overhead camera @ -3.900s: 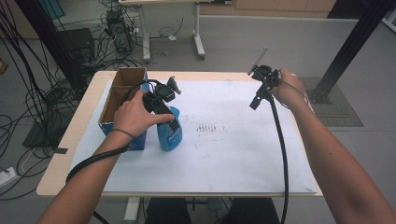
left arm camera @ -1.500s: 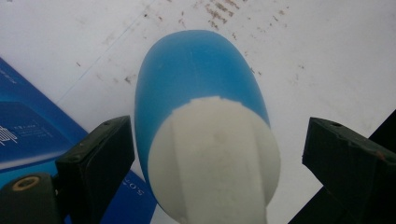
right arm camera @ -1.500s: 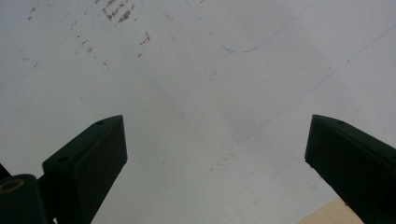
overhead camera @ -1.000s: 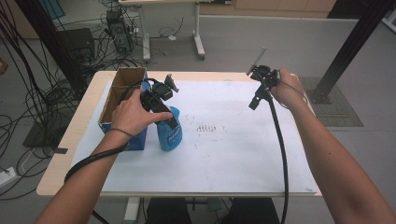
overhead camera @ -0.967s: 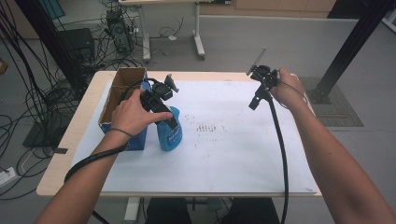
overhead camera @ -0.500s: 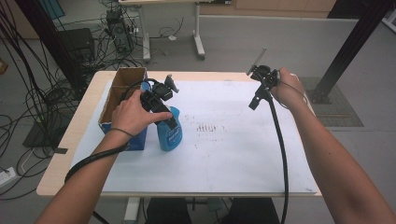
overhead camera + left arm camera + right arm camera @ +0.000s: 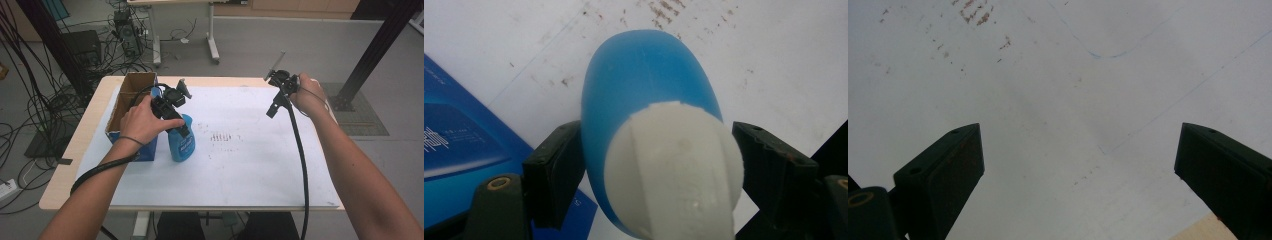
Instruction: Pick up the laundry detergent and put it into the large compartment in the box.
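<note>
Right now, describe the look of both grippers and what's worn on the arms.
The left gripper and right gripper are black, each with two flat black jaws with small holes. A thick black cable trails from the right one. Both forearms are bare, sleeveless; a thin dark band circles the left wrist.

**Around the work: table, box and floor clutter**

A white sheet (image 7: 250,160) covers most of the wooden table (image 7: 60,192), with brown specks (image 7: 220,136) near the frame's middle. An open cardboard box (image 7: 131,95) with blue sides stands at centre left. Black cables (image 7: 45,100) sprawl over the grey floor at the left. Another table's legs (image 7: 212,45) stand at top centre.
</note>
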Demonstrator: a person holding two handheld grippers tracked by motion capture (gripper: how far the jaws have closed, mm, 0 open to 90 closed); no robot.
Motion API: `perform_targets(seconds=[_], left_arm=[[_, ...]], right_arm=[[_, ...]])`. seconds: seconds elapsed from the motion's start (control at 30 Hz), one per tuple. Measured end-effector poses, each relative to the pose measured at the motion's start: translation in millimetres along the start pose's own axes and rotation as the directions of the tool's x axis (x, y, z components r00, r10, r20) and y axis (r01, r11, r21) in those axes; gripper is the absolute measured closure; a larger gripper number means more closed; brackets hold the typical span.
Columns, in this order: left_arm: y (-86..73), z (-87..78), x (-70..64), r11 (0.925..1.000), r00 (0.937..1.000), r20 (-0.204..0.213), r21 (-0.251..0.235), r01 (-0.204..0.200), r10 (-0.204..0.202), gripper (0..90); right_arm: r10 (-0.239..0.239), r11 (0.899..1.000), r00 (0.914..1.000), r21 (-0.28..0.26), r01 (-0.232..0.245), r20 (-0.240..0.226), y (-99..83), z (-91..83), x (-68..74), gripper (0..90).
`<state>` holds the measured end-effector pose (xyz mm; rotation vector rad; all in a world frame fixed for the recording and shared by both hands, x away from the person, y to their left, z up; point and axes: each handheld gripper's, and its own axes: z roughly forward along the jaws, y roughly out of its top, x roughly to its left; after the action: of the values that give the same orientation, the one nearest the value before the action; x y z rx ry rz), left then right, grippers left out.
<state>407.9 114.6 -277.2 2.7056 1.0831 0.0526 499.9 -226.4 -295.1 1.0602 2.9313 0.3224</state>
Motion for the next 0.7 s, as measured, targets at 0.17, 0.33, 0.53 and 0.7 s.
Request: perform_targets(seconds=[0.17,0.33,0.53,0.7], left_arm=[[1.0,0.3,0.0,1.0,1.0,-0.002,0.004,0.004,-0.004,25.8],[2.5,0.3,0.2,1.0,1.0,-0.003,0.007,0.005,-0.005,27.6],[3.7,-0.4,0.7,0.9999,1.0,-0.003,0.01,0.004,-0.004,29.5],[3.7,-0.8,0.6,0.9999,0.9999,-0.009,0.009,0.01,-0.01,32.1]], right_arm=[[0.001,1.0,1.0,0.002,-0.001,-0.002,0.0,0.4,-0.4,5.4],[0.001,1.0,1.0,0.001,-0.001,-0.003,-0.6,0.5,-1.4,5.5],[0.004,1.0,1.0,0.0,-0.004,-0.004,-1.6,0.3,-2.4,5.5],[0.007,1.0,1.0,0.003,-0.007,-0.006,-2.1,0.6,-2.9,5.5]])
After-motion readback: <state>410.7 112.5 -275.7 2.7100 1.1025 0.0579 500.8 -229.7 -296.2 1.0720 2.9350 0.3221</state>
